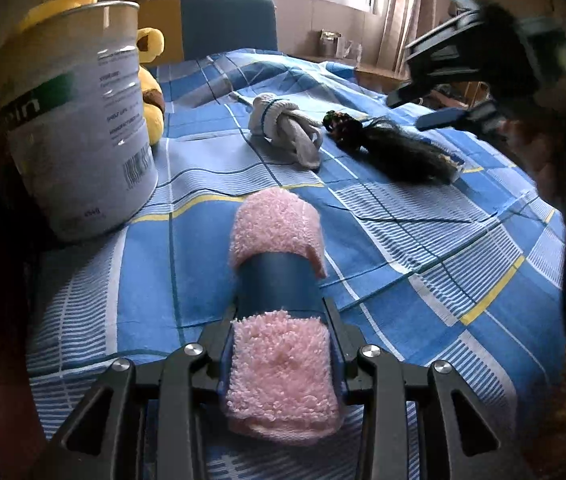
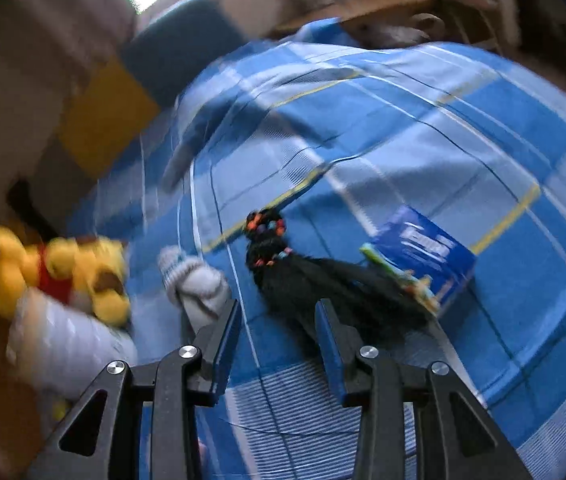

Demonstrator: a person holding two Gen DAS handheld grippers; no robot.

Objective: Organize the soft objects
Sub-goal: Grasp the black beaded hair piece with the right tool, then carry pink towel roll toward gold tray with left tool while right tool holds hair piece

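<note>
My left gripper (image 1: 281,336) is shut on a rolled pink fluffy cloth (image 1: 279,228) that has a dark blue band around its middle. It holds the cloth low over the blue checked bedsheet (image 1: 423,248). Beyond it lie a knotted white sock bundle (image 1: 287,128) and a black hair tuft with coloured beads (image 1: 395,148). My right gripper (image 1: 419,108) hovers at the upper right. In the blurred right wrist view the right gripper (image 2: 279,316) stands open and holds nothing, just above the hair tuft (image 2: 315,280). The sock bundle (image 2: 199,280) lies to its left.
A tall white tin can (image 1: 79,120) stands at the left, with a yellow plush bear (image 1: 151,80) behind it. A blue box (image 2: 427,248) and a green stick-like item (image 2: 399,276) lie right of the hair tuft. A blue chair back (image 1: 227,24) stands behind the bed.
</note>
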